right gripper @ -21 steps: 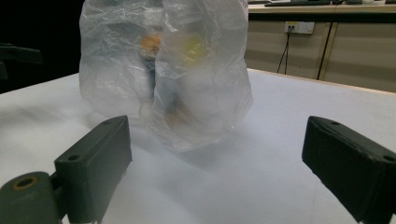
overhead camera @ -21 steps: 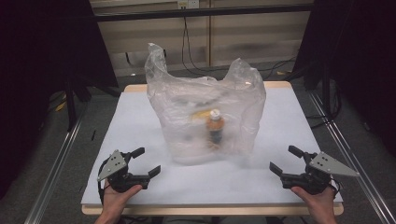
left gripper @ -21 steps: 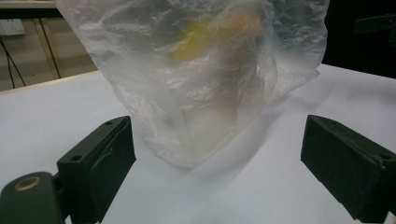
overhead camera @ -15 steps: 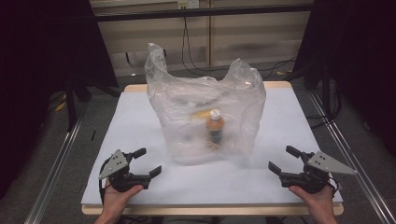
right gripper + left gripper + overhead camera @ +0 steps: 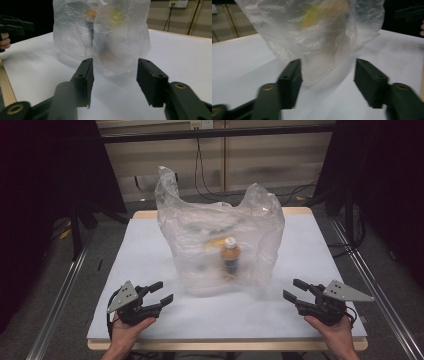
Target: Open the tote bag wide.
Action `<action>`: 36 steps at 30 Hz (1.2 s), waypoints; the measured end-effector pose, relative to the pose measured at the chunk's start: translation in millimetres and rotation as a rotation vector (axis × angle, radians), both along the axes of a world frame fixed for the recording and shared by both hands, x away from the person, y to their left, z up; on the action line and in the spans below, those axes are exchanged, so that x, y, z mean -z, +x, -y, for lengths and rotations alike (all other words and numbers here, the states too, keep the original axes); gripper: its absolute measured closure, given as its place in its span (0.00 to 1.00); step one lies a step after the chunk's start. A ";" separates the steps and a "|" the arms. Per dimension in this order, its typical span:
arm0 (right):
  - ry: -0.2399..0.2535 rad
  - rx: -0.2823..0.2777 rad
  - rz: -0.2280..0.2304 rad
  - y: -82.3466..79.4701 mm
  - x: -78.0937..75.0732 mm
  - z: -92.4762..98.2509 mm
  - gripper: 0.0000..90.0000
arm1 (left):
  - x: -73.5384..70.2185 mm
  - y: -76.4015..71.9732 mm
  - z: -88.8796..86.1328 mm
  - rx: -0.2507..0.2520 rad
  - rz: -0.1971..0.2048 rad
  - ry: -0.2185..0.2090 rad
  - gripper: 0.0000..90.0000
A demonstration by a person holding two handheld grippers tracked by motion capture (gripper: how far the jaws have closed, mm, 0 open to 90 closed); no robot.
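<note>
— Translucent plastic bag (image 5: 220, 245) stands upright mid-table, handles up; inside it a small bottle (image 5: 230, 256) with a white cap and something yellow (image 5: 216, 241), too blurred to name.

— And the grippers?

— Left gripper (image 5: 161, 292) near the front edge, jaws apart, aimed at the bag but clear of it. Right gripper (image 5: 295, 290) opposite, jaws apart too, also short of it.

— Anything between?

— Bare white table (image 5: 320, 250) only; cables (image 5: 200, 175) hang down the wall behind.
</note>
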State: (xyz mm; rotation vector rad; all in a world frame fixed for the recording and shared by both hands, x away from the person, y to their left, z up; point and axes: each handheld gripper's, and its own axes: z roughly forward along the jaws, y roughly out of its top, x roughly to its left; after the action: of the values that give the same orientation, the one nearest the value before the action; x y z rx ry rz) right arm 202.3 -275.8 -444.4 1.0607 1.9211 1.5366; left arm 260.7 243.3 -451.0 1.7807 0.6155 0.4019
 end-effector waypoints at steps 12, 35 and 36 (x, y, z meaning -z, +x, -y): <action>0.046 -0.040 -0.034 2.2 -9.9 5.9 1.00 | -2.7 0.4 9.5 0.138 -0.104 0.033 0.94; 0.038 -0.187 -0.061 24.2 -40.5 -28.5 1.00 | -27.9 18.4 45.4 0.225 -0.142 0.004 1.00; 0.039 -0.197 -0.060 25.9 -41.4 -30.2 1.00 | -28.6 19.5 46.6 0.229 -0.138 -0.007 1.00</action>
State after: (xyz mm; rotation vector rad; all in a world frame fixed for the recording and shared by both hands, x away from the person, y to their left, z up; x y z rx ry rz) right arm 228.3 -245.6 -403.0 0.9674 2.0983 1.6705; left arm 280.2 196.6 -422.4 1.8587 0.5010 0.1211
